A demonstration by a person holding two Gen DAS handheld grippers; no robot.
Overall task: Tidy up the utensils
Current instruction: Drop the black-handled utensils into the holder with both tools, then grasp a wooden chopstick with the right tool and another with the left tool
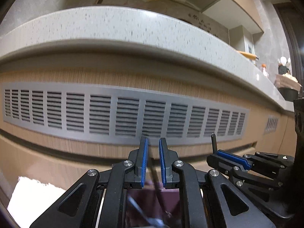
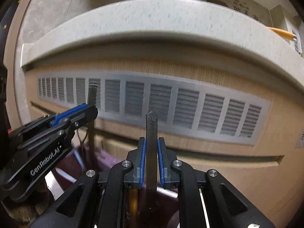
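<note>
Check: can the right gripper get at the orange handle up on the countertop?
Probably not: the right gripper is shut on a dark handle and sits below the countertop edge, with the orange handle above.

Motion blur smeared the speckled countertop edge [image 1: 133, 30] and the grey vent grille [image 2: 152, 102]. The black utensil handle [image 2: 151, 142] ran down out of sight below the right gripper [image 2: 151, 161], its working end hidden.

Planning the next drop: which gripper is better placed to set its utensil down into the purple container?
Probably right. The right gripper holds its black handle upright and centred, with the purple container directly below. The left gripper's thin utensil sits slanted and blurred.
</note>
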